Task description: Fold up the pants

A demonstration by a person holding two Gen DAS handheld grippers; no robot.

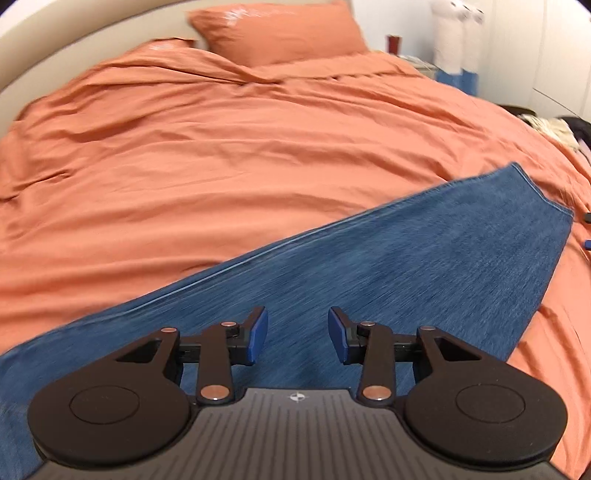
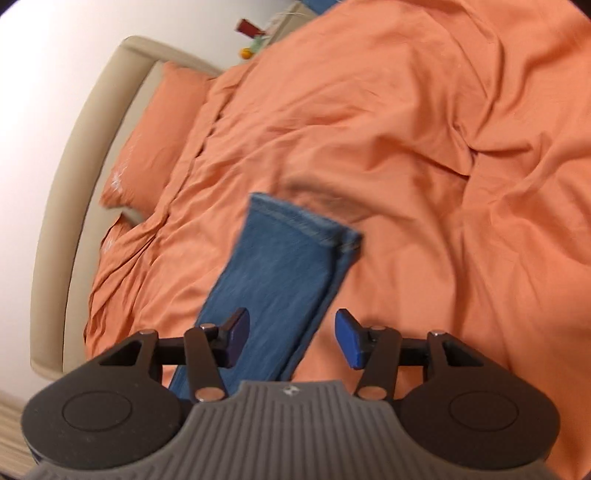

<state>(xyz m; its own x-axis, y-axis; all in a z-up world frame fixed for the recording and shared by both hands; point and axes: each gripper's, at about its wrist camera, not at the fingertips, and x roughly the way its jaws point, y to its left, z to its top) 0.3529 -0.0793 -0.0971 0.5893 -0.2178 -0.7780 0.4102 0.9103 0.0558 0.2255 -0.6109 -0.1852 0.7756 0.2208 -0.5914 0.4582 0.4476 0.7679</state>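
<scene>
Blue denim pants (image 1: pixel 406 266) lie flat on the orange duvet, running diagonally from the lower left up to a hem at the right. My left gripper (image 1: pixel 297 332) hovers over the denim, open, with nothing between its blue pads. In the right wrist view a folded pant leg (image 2: pixel 284 269) stretches away from me and ends in a stitched hem near the middle of the bed. My right gripper (image 2: pixel 291 336) is open above that leg. The leg shows in the gap between its fingers, but the pads do not press on it.
The orange duvet (image 1: pixel 221 166) covers the whole bed, with orange pillows (image 1: pixel 280 29) against a beige headboard (image 2: pixel 74 166). A nightstand with small items (image 2: pixel 255 33) stands by the bed. A heap of light clothing (image 1: pixel 550 129) lies past the bed's right edge.
</scene>
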